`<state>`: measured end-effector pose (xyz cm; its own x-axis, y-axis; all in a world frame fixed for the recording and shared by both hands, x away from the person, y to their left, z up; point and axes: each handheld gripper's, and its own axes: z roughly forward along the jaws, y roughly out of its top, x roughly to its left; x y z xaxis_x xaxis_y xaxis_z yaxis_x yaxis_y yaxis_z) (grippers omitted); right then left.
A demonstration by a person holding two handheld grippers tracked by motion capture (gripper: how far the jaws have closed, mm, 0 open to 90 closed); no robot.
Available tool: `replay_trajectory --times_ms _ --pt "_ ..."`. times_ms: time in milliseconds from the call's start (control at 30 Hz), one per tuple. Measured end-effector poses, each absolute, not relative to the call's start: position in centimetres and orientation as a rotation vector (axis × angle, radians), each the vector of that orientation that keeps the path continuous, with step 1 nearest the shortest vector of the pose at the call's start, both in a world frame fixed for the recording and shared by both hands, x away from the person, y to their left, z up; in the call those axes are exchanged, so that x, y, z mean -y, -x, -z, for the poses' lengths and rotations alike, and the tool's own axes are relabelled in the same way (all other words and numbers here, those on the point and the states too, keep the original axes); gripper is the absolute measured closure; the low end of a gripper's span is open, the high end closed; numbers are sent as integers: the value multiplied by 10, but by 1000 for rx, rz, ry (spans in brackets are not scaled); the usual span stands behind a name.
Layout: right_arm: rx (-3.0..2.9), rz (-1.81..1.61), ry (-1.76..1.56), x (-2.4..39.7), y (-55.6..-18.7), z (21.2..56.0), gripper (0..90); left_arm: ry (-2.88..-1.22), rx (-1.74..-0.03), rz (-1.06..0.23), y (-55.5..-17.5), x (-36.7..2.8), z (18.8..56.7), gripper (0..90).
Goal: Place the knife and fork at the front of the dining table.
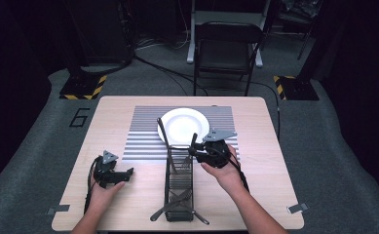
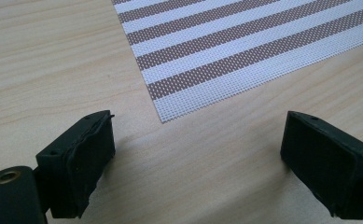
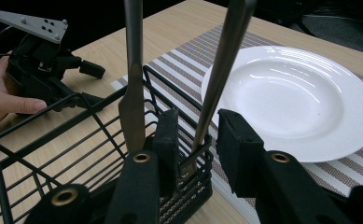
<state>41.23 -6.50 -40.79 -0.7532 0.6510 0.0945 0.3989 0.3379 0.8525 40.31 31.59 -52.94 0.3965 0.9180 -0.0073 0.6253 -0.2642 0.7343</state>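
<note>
Our right tool [image 3: 195, 140] reaches into the far end of the black wire basket [image 1: 179, 185], its jaws narrowed around the lower part of a utensil handle [image 3: 219, 70] that stands nearly upright in the small caddy at that end; in the right gripper view the handle sits between the two pads with a sliver of gap on either side, so we judge the pads are not yet pressing on it. Its long axis runs up and leans slightly away from us toward the white plate [image 1: 183, 126], so the coming move turns on closing squarely across that shaft and then lifting along it, straight up and out of the wire. Just beside it, on the left in that view, a knife [image 3: 133, 79] stands upright too, close enough that the near jaw could brush it. The plate lies just beyond the basket on the striped placemat [image 1: 143, 139], near this hand, so the right hand is plainly the nearer one for the work. More cutlery [image 1: 177, 204] lies crossed at the near end of the basket. Our left tool [image 1: 121, 176] rests well apart on the bare counter [image 1: 255, 170], jaws wide with nothing between them.
</note>
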Motion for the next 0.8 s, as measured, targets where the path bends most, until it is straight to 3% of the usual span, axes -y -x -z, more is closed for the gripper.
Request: replay_trajectory --times_ms 400,800 --pt "-2323 -1383 -905 55 -413 405 824 -1993 -1316 -566 -403 -316 529 96" --pt "-2373 -1314 -841 42 -410 412 830 -1993 -1315 -566 -403 -316 529 96"
